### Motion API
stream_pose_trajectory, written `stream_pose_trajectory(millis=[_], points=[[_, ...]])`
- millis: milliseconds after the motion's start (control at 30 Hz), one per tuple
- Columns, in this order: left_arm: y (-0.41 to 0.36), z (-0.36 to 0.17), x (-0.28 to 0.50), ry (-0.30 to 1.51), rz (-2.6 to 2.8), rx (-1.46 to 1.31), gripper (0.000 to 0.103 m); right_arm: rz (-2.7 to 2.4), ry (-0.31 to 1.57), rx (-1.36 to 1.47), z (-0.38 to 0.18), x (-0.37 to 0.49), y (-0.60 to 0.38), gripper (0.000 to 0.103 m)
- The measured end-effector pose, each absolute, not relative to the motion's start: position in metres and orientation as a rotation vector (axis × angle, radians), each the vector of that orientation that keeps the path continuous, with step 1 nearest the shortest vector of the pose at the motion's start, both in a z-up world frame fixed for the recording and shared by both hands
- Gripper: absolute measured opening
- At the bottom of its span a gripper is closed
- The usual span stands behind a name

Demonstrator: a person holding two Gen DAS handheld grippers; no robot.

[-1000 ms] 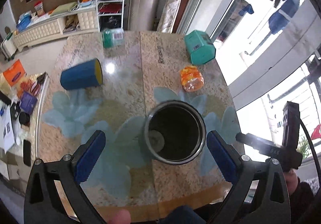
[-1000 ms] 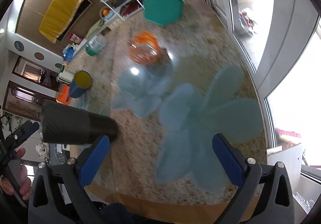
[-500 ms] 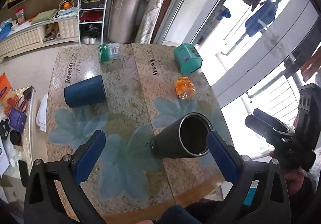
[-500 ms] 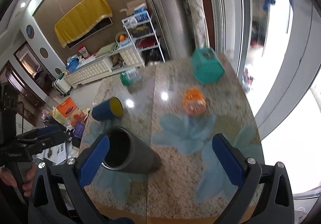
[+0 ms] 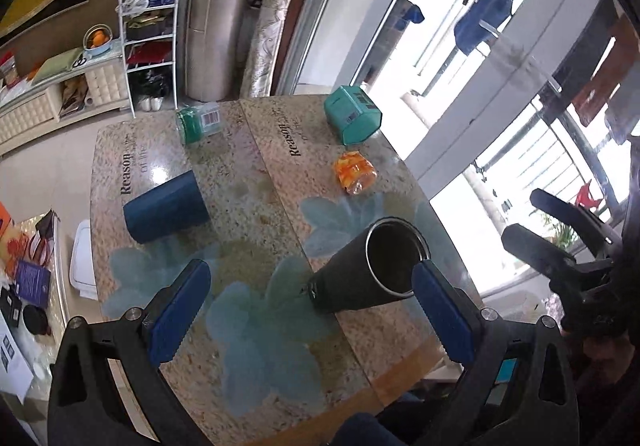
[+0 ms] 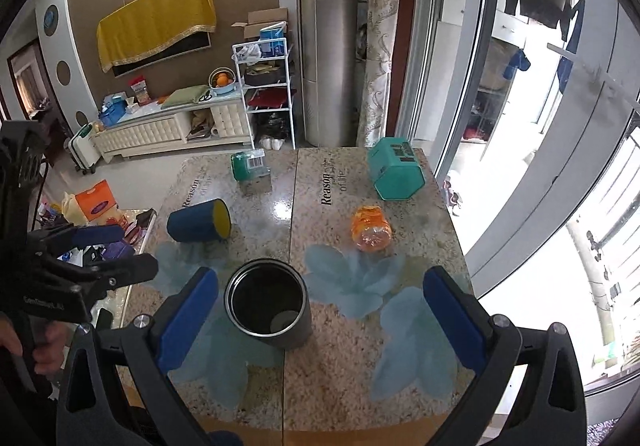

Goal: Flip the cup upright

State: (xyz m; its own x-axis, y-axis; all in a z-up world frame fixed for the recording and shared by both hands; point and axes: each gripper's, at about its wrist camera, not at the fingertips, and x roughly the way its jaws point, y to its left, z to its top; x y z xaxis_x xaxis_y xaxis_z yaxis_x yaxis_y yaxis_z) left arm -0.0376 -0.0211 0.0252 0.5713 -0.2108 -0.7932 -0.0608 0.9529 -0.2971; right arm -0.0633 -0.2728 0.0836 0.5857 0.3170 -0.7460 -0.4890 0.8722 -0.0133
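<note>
Cup first: your dark steel cup (image 6: 267, 304) stands upright, mouth up, on the near half of the granite-patterned table (image 6: 412, 214), over the seam between its two panels and among the printed blue flowers. Going down in size from the table, you have a teal hexagonal box (image 6: 396, 173) at the far right corner, a blue cup with a yellow inside (image 6: 199, 221) lying on its side at the left, a green jar (image 6: 248, 165) on its side at the far edge, and a small orange bottle (image 6: 371, 228) lying just near of the teal box.

Your right gripper (image 6: 320, 316) hangs above the near edge with its jaws wide and nothing between them; the steel cup sits just inside its left finger, and you cannot tell whether they touch. Your left gripper (image 5: 310, 312) is likewise spread wide and empty; from its camera the steel cup (image 5: 370, 268) shows against its right finger, apart from the blue cup (image 5: 165, 208) further left
</note>
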Motion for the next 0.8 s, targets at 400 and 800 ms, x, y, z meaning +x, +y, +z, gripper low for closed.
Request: stream_pose_trajectory(millis=[400, 800], points=[[-0.034, 0.024, -0.034, 0.973, -0.111, -0.244, 0.102, 0.412, 0.861, -0.136, 0.073, -0.072, -0.280, 0.103], [-0.051, 0.028, -0.035, 0.973, -0.148, -0.195, 0.102, 0.426, 0.857, -0.064, 0.076, -0.079, -0.285, 0.103]])
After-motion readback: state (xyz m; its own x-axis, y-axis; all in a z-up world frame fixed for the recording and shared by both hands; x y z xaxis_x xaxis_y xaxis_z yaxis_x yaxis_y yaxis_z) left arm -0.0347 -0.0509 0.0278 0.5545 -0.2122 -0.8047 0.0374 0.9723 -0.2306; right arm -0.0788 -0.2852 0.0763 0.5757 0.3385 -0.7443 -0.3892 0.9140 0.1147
